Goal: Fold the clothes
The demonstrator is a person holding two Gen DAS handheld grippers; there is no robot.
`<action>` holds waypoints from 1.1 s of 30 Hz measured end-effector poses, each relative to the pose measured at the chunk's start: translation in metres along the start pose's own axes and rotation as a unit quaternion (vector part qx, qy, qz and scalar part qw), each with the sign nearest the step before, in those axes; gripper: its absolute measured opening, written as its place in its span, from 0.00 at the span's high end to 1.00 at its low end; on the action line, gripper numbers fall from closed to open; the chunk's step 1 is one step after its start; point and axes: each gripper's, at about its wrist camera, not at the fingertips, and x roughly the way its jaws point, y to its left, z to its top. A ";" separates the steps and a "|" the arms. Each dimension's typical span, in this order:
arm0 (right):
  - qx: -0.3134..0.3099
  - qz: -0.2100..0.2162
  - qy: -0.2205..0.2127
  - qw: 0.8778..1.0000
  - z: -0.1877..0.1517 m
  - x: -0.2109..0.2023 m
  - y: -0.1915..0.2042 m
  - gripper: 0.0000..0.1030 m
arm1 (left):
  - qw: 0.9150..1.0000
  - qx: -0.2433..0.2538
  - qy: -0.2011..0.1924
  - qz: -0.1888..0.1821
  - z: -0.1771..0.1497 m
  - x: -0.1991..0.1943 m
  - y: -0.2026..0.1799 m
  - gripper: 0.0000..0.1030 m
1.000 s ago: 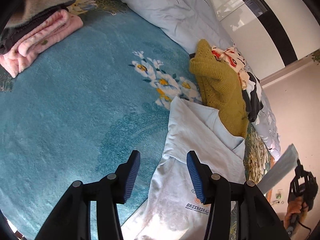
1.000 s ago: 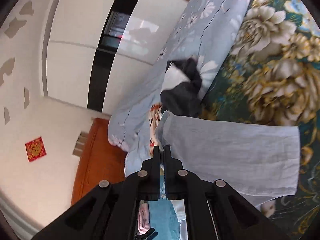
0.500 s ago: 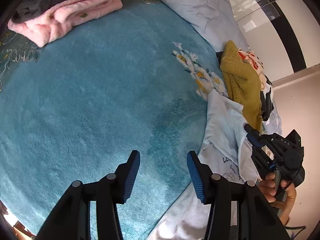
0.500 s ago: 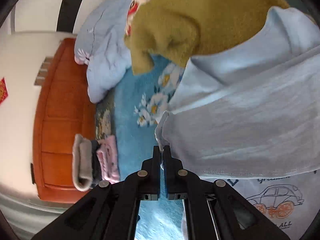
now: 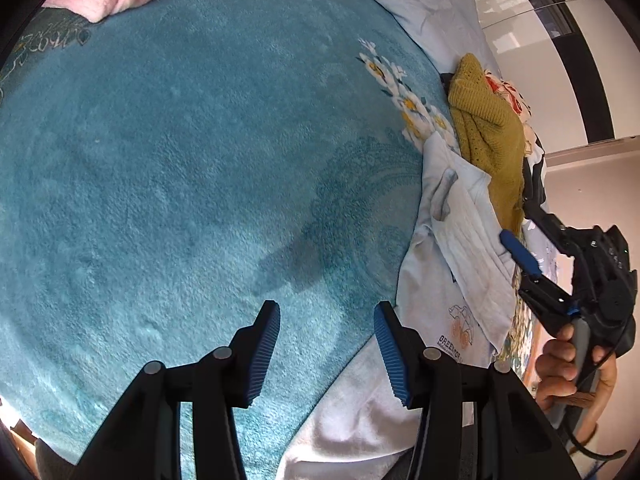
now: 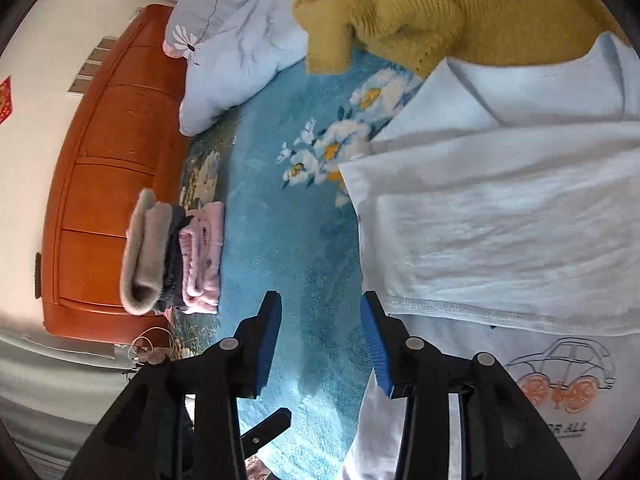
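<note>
At the far left of the bed, a folded stack of clothes (image 6: 172,256) sits near the wooden headboard (image 6: 104,184). The left tongs (image 5: 326,344) hang over the teal blanket (image 5: 180,168), jaws apart and empty. To their right lies the pale blue T-shirt (image 5: 460,248), one sleeve folded across its printed front, with a mustard sweater (image 5: 488,128) touching its top edge. The right tongs (image 6: 320,340), gripped by a hand (image 5: 560,368), are opening beside the sleeve's hem, nothing between them.
</note>
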 end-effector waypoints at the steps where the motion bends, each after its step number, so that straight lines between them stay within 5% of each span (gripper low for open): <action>1: -0.002 0.003 -0.012 1.000 0.001 -0.018 -0.001 0.59 | 1.000 0.001 0.005 -0.004 -0.003 0.002 -0.001 0.49; 4: 0.002 0.002 -0.057 0.998 -0.007 -0.082 -0.027 0.58 | 1.000 0.006 0.022 -0.009 -0.012 0.009 -0.001 0.48; 7: 0.019 -0.054 -0.088 0.994 -0.035 -0.137 -0.085 0.58 | 0.999 0.009 0.041 -0.003 -0.024 0.020 0.002 0.47; 12: 0.124 -0.129 -0.075 0.981 -0.113 -0.180 -0.201 0.58 | 0.999 0.033 0.041 -0.003 -0.044 0.023 0.002 0.47; 17: 0.186 -0.046 -0.071 0.979 -0.175 -0.175 -0.243 0.58 | 0.998 0.028 0.052 -0.009 -0.052 0.020 0.003 0.47; 21: 0.213 0.017 -0.074 0.974 -0.189 -0.167 -0.247 0.58 | 0.997 0.013 0.075 -0.026 -0.065 0.023 0.013 0.47; 26: 0.202 0.042 -0.035 0.978 -0.205 -0.154 -0.243 0.62 | 0.997 0.009 0.069 -0.041 -0.080 0.019 0.020 0.48; 28: 0.192 0.036 -0.030 0.980 -0.208 -0.152 -0.240 0.75 | 0.998 0.026 0.056 -0.026 -0.084 0.017 0.017 0.55; 29: 0.189 0.033 -0.032 0.981 -0.207 -0.152 -0.239 0.86 | 0.998 0.034 0.049 -0.019 -0.086 0.015 0.015 0.82; 30: 0.189 0.035 -0.036 0.981 -0.203 -0.153 -0.238 0.96 | 0.998 0.040 0.042 -0.014 -0.085 0.014 0.014 0.96; 33: 0.188 0.047 -0.053 0.980 -0.193 -0.156 -0.235 0.96 | 0.999 0.039 0.016 -0.019 -0.075 0.008 0.010 0.97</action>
